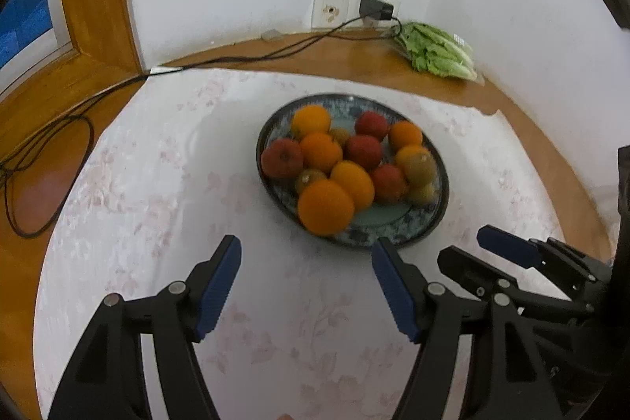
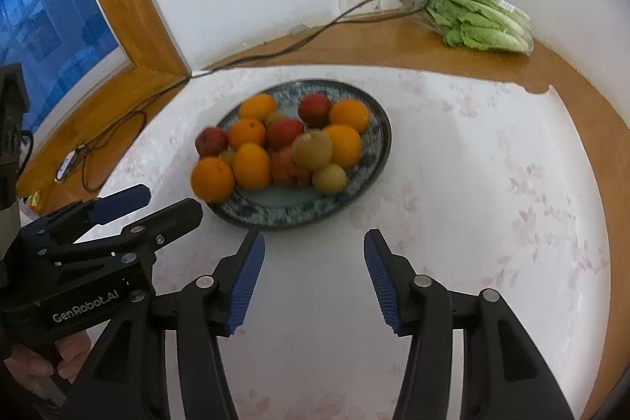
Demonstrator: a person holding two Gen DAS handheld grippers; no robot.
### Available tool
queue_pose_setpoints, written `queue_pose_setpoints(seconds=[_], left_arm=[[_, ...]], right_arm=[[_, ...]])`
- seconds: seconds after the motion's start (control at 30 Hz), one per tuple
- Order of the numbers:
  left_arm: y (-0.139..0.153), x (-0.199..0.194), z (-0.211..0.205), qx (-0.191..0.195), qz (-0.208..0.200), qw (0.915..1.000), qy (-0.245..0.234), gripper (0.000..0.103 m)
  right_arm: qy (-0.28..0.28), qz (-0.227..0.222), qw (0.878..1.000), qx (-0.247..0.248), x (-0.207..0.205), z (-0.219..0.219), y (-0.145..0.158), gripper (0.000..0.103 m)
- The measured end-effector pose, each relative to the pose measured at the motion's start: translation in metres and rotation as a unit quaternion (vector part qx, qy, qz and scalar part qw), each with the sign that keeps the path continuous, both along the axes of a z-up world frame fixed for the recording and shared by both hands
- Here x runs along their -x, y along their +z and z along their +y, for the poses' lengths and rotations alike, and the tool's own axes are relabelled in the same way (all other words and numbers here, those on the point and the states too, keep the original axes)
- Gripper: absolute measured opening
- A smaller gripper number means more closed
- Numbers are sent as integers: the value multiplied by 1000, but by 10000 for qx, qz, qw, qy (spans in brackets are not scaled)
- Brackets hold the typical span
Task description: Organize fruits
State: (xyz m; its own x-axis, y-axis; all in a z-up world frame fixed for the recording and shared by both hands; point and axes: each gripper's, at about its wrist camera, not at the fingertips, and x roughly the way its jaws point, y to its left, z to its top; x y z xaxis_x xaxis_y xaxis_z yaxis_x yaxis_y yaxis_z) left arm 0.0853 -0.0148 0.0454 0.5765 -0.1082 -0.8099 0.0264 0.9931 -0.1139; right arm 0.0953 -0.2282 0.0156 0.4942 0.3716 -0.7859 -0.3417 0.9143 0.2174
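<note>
- My left claw (image 1: 306, 254) is spread wide with nothing between its blue pads, hovering over the white cloth-covered surface (image 1: 157, 184).
- Just beyond both claws sits an oval patterned plate (image 1: 397, 239) heaped with oranges (image 1: 325, 207) and red apples (image 1: 282, 158); in the left wrist view its long axis runs from far left to near right.
- My right claw (image 2: 313, 243) is likewise spread and empty.

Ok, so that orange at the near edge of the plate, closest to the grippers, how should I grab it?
Take the front orange across its widest part, coming from above on the near side. It is round, sits at the plate rim, and other fruit crowds it behind. The left gripper is open and nearest.
</note>
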Motion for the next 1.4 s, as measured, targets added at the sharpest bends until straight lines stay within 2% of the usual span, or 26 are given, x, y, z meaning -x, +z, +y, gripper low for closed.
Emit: queue_pose_setpoints(seconds=[0.4,0.9,1.4], left_arm=[[-10,4,-5,-156,91,9998,-7,73],[-8,6,-8,-335,36,9994,53,73],[-3,12,-8,-292,13,9996,-21,73]], right_arm=[[-116,272,9996,-7,3,-7,-18,55],[-144,312,9994,-29,4,-5,-20,55],[-185,279,9994,-24,6,-6,-16,55]])
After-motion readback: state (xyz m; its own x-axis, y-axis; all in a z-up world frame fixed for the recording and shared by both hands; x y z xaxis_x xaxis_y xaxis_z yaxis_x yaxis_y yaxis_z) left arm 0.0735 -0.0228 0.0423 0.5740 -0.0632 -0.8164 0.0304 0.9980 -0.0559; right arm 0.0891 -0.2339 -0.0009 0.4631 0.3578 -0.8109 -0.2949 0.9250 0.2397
